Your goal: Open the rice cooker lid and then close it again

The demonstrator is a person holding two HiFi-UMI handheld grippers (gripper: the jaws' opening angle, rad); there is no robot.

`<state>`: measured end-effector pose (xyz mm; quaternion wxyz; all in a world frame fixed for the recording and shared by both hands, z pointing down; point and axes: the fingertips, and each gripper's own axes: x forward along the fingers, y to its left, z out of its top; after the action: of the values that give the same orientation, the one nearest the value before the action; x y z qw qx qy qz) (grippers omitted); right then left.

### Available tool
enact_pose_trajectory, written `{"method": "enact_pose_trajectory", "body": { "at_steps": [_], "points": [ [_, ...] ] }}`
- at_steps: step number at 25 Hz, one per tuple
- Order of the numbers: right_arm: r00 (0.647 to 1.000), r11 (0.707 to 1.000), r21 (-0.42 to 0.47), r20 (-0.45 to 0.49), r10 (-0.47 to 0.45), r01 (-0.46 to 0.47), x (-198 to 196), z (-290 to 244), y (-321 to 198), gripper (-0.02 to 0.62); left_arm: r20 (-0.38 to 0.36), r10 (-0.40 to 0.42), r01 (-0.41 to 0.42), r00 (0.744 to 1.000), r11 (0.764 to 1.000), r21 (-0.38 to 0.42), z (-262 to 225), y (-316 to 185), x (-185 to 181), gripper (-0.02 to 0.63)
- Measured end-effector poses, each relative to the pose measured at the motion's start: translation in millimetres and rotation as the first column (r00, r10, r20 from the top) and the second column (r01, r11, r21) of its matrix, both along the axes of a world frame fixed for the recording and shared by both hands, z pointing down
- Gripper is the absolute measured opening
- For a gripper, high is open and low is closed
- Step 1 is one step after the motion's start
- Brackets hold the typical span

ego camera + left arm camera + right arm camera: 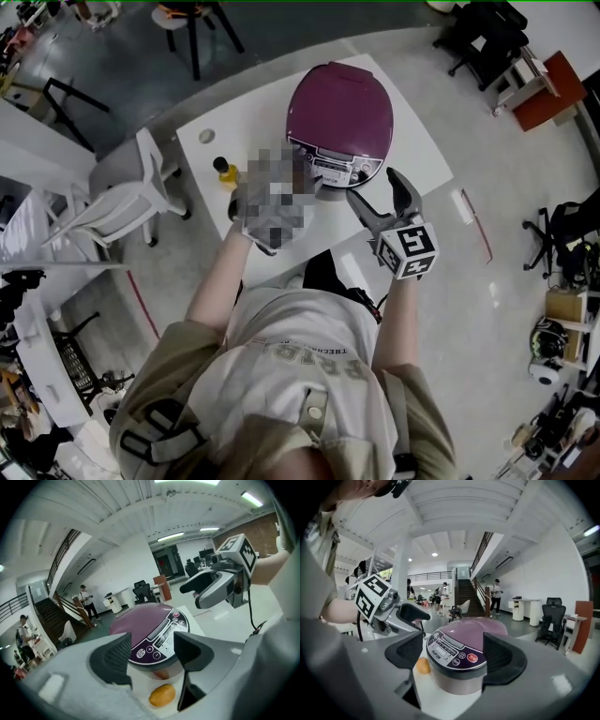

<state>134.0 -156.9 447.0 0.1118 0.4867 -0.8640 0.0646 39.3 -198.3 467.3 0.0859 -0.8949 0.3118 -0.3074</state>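
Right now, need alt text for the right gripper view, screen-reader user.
A rice cooker with its purple lid shut sits on a white table, framed by the open, empty jaws of the right claw. The left claw hovers at the picture's left, near a small orange object; stairs rise in the background.

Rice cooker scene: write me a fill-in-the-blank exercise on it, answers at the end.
The purple lid of the rice cooker is ___. The cooker stands on a ___ table. In the head view, the yellow-capped bottle stands to the cooker's ___. The right gripper has its jaws apart and holds ___.
Missing words: closed; white; left; nothing.
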Motion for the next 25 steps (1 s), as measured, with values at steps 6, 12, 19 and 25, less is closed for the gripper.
{"method": "enact_pose_trajectory", "body": {
  "at_steps": [6, 12, 19, 25],
  "points": [
    [0.962, 0.975, -0.08, -0.164, -0.217, 0.207, -26, 16, -8, 0.377, 0.145, 0.192, -0.188, 0.971, 0.981, -0.041, 16, 8, 21, 0.314],
    [0.845, 0.908, -0.221, -0.34, -0.413, 0.355, -43, 43, -9, 0.41, 0.308, 0.29, -0.294, 0.906, 0.955, -0.032, 32, 3, 33, 0.318],
    [0.734, 0.854, -0.321, -0.44, -0.518, 0.41, -48, 64, -8, 0.411, 0.411, 0.355, -0.368, 0.839, 0.928, -0.051, 46, 1, 42, 0.316],
    [0.684, 0.817, -0.36, -0.45, -0.575, 0.45, -56, 72, -7, 0.423, 0.41, 0.379, -0.375, 0.829, 0.922, -0.094, 48, 0, 40, 0.316]
  ]
}}
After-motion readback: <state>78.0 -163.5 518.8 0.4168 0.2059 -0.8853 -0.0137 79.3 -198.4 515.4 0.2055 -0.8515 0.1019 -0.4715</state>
